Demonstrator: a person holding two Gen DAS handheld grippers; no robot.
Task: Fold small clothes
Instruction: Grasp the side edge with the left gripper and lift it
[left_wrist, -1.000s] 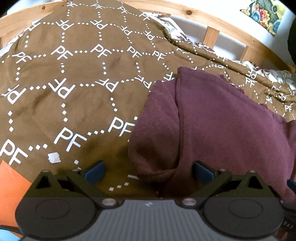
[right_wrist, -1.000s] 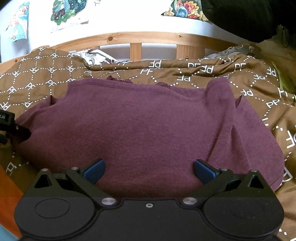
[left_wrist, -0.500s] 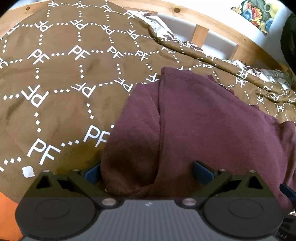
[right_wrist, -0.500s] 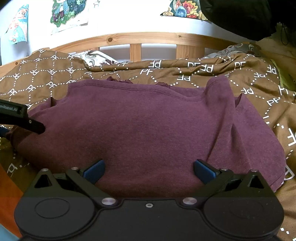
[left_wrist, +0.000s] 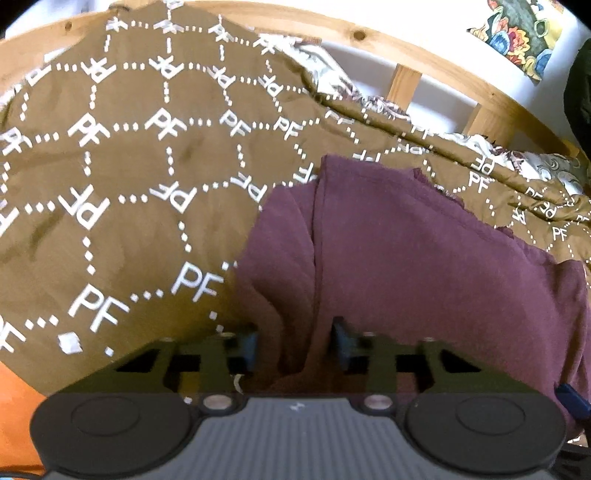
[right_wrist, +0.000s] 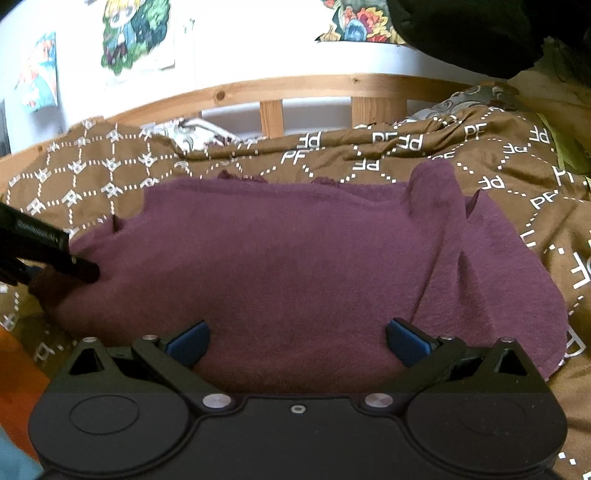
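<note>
A maroon garment (left_wrist: 424, 258) lies spread on a brown bedspread (left_wrist: 129, 177) printed with white PF letters. My left gripper (left_wrist: 295, 347) has its blue pads closed in on the garment's near left corner, with bunched cloth between them. In the right wrist view the garment (right_wrist: 295, 258) fills the middle, with a raised fold at its right side. My right gripper (right_wrist: 295, 341) is open, its blue pads wide apart over the garment's near edge. The left gripper also shows in the right wrist view (right_wrist: 79, 267), at the garment's left corner.
A wooden bed rail (right_wrist: 273, 92) runs along the far side, with a white wall and colourful pictures (right_wrist: 136, 33) behind. An orange surface (left_wrist: 14, 398) shows at the near left. A small white scrap (left_wrist: 70, 341) lies on the bedspread.
My left gripper moved right onto the garment's near left corner and closed from wide open onto the cloth. The right gripper stayed open in place.
</note>
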